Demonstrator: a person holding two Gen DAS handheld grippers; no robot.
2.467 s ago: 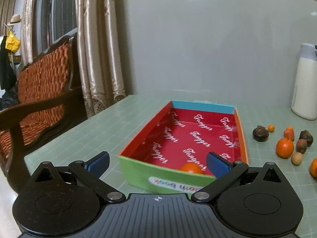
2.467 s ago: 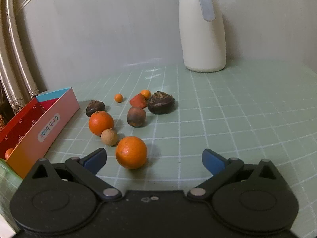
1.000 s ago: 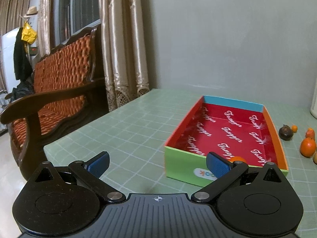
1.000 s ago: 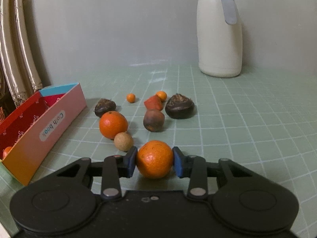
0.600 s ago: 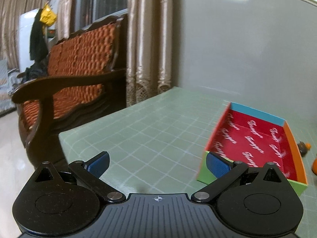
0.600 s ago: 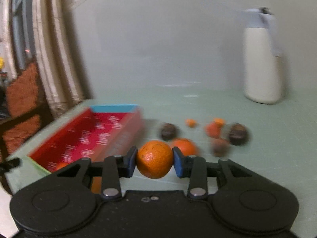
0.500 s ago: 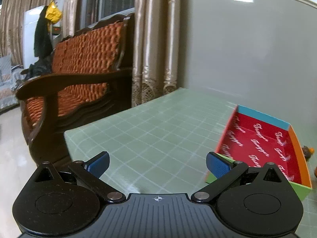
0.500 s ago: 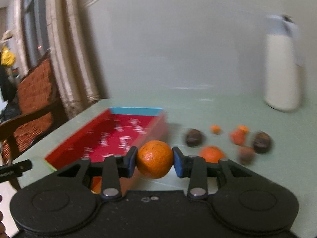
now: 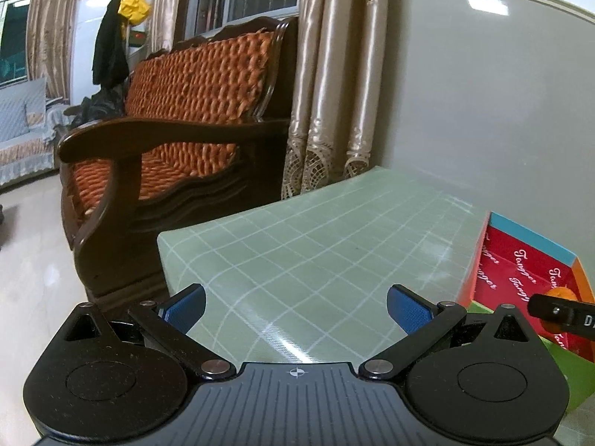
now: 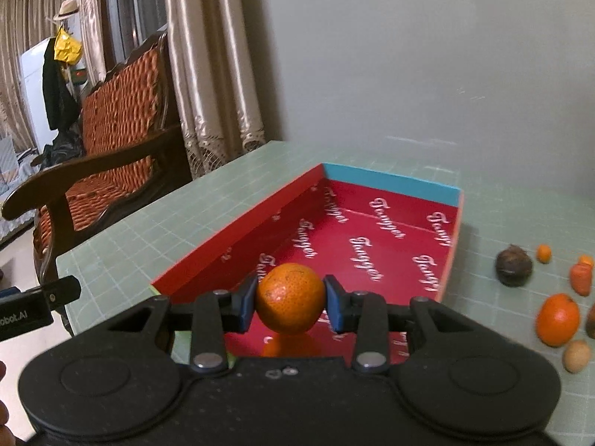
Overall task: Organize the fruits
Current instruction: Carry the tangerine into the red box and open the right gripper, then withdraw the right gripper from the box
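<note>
Table (image 10: 238, 200): pale green with a white grid, filling the lower middle of both views.
Bench (image 9: 193, 85): dark wood with an orange woven seat and back, upper left of both views, beside the table.
Box (image 10: 390, 186): open, red inside with white script, blue far wall, at the centre of the right wrist view and at the right edge of the left wrist view. One orange fruit (image 10: 290, 345) lies on its floor at the near end, partly hidden under the held orange.
Right tool (image 10: 290, 300): closed on an orange, one blue pad against each side of it; held above the near end of the box.
Left tool (image 9: 296, 304): spread wide with nothing between its blue pads, over bare table to the left of the box; its black tip shows at the left edge of the right wrist view.
Orange (image 10: 290, 299): clamped between the right tool's pads at the centre of the frame, off the table, directly over the fruit in the box.
Loose fruit (image 10: 557, 319): an orange one, a dark round one, a pale small one and smaller orange pieces on the table at the lower right, right of the box and apart from it.
Change: a second ago the clamped orange sat on the table among the loose fruit; now it is raised over the box. The left tool's view has swung left, so the box has slid from centre to the right edge.
</note>
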